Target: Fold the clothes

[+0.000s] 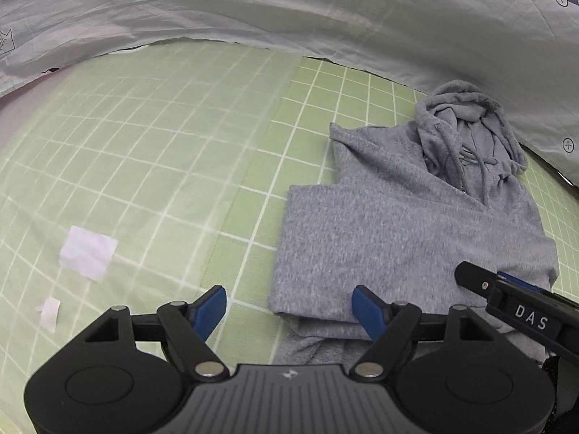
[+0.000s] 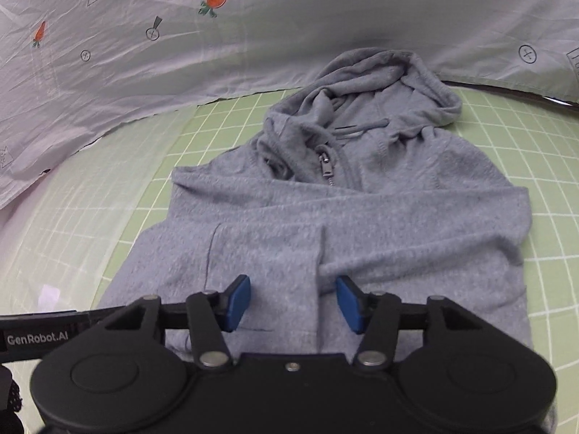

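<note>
A grey zip hoodie (image 2: 325, 217) is seen spread on a green gridded sheet (image 1: 144, 144), its hood bunched at the upper right of the left wrist view, drawstrings and zipper showing, and both sleeves folded across the chest. A pale printed cloth (image 1: 253, 7) with carrots is draped along the top of both views. In the right wrist view the right gripper (image 2: 293, 303) is held over the lower middle of the hoodie, jaws partly open, with nothing clamped as far as can be judged. The left gripper (image 1: 289, 311) is set wide open at the hoodie's lower left corner, gripping nothing. Two white paper scraps (image 1: 88, 251) are left at the lower left.
</note>
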A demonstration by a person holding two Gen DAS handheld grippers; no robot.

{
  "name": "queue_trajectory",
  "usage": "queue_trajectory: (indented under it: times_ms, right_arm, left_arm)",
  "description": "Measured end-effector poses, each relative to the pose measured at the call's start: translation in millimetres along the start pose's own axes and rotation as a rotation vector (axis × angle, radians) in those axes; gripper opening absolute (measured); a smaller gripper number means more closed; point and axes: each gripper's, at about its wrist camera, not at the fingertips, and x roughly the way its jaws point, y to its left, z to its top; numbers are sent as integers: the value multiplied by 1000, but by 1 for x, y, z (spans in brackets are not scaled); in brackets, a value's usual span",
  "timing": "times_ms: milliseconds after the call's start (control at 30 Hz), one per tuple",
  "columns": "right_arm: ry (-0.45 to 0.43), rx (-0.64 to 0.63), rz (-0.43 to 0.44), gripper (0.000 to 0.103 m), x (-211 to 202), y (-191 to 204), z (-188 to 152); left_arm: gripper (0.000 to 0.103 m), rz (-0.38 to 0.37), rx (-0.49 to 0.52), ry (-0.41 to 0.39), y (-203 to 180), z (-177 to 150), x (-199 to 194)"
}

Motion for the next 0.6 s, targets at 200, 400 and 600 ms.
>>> queue_trajectory:
  times_ms: [200,400,600]
  right_arm:
    - [25,-48,-12,56,3,5,-2]
    - [6,-106,20,15,-2,6,-2]
    - [-52,-138,67,9,-18,2,0]
  left_arm:
    - [78,0,-8,-2,-2,-2,3]
    - [78,11,-9,-7,-6,-1,3]
    - [78,16,-3,-13,-11,-3,-1]
